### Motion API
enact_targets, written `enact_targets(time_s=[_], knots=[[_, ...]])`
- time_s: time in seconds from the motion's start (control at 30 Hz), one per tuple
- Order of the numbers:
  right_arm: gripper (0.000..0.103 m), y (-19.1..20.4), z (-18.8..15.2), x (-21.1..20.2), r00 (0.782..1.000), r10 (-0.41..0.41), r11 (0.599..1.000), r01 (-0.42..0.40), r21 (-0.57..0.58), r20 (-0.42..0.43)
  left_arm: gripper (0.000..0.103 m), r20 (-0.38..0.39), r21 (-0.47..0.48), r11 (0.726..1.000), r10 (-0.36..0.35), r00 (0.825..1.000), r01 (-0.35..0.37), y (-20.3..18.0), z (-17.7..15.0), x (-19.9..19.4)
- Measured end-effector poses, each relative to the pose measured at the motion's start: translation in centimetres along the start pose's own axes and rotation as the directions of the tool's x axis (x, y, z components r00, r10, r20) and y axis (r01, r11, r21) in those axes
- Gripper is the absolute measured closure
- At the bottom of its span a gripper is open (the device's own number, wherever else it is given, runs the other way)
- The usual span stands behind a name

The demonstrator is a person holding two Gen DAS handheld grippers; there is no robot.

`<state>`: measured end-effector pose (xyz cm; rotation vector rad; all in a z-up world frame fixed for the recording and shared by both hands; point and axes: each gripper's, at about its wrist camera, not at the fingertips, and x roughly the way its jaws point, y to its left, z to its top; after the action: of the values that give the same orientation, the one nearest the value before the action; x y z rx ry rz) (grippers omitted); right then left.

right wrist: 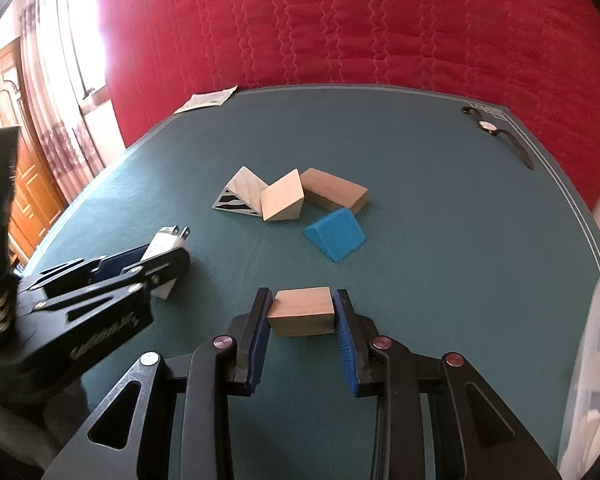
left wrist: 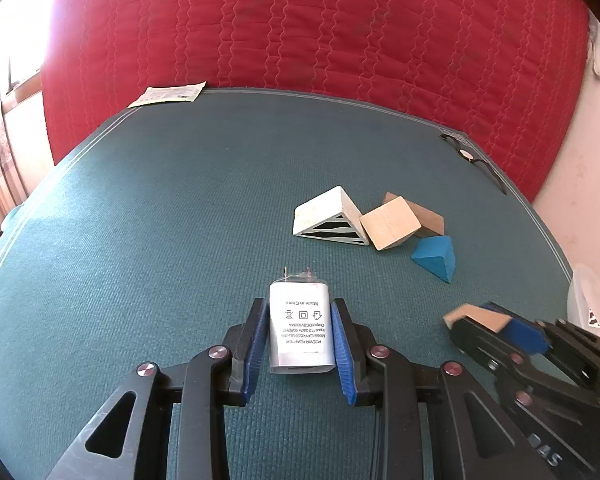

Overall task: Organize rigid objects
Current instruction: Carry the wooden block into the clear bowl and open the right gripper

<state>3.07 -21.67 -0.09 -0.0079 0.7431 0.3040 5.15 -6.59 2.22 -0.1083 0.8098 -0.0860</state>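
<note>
My left gripper (left wrist: 300, 308) is shut on a white power adapter (left wrist: 302, 328), prongs pointing forward, just above the teal mat. It also shows in the right wrist view (right wrist: 168, 244) at the left. My right gripper (right wrist: 302, 298) is shut on a small wooden block (right wrist: 302, 312); it shows in the left wrist view (left wrist: 476, 318) at the lower right. Ahead lie a white striped wedge (left wrist: 328, 218), a pale wooden cube (left wrist: 390, 222), a brown wooden block (right wrist: 334, 190) and a blue wedge (left wrist: 436, 258), clustered together.
The teal mat (left wrist: 160, 220) covers the table, with a red quilted bed behind it. A paper packet (left wrist: 168, 94) lies at the far left edge, a wristwatch (right wrist: 496, 130) at the far right. A clear plastic container (right wrist: 596, 360) stands at the right edge.
</note>
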Motion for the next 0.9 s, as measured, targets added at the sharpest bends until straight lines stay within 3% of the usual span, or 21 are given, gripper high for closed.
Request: enact_targets(time_s=[0.4,0.9], knots=[[0.071,-1.6,-2.0,-4.8,0.998,-0.034,0.998,0.031,0.055,0.051,0.07,0.068,0.031,0.999,-0.015,0.998,0.013,-0.8,-0.3,-1.2],[0.071,-6.9,-4.7,-11.0,0.975,-0.192,0.965,0.166,0.204,0.115,0.07,0.081,0.053,0.998,-0.026,0.996,0.022,-0.9,-0.5,-1.4]])
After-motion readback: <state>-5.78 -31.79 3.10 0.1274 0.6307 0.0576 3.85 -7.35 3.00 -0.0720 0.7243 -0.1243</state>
